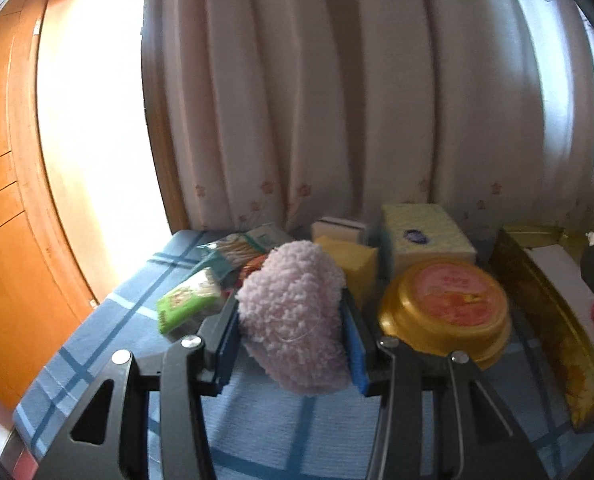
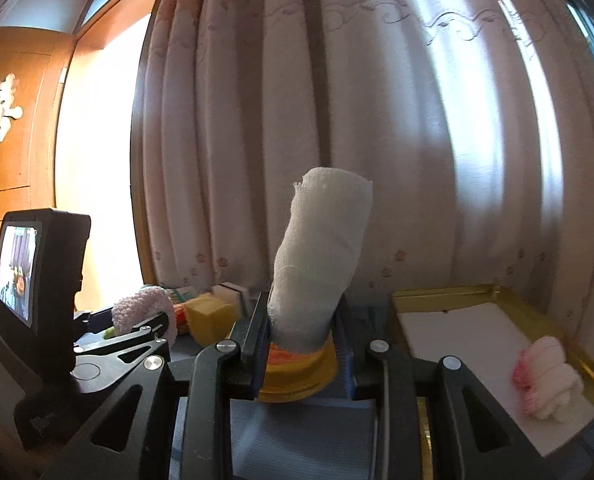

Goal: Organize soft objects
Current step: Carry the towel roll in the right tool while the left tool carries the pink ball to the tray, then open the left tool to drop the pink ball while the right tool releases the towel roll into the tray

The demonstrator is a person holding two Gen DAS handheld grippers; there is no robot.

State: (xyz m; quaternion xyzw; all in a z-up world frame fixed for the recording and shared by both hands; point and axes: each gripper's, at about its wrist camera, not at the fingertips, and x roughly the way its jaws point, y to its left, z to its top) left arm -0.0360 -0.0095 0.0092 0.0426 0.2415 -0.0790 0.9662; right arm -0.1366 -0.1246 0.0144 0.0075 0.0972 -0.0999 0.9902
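Gold tray [image 2: 449, 294] — seemingly half bare.

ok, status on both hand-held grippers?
Left hand-held gripper shut on pink fluffy cloth. Right hand-held gripper shut on white gauze roll. Gold box right; round tin between.

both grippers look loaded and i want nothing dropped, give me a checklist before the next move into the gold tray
1. Left gripper clamped on the fluffy pink piece: ok, both pads press its sides.
2. Right gripper clamped on the white gauze roll: ok, held upright by its lower end.
3. Free space in the gold tray: ok, only a pink-and-white piece lies near its front right.
4. Round yellow tin between the left gripper and tray: not ok, it stands in the way.
5. Tray's full depth: cannot tell.
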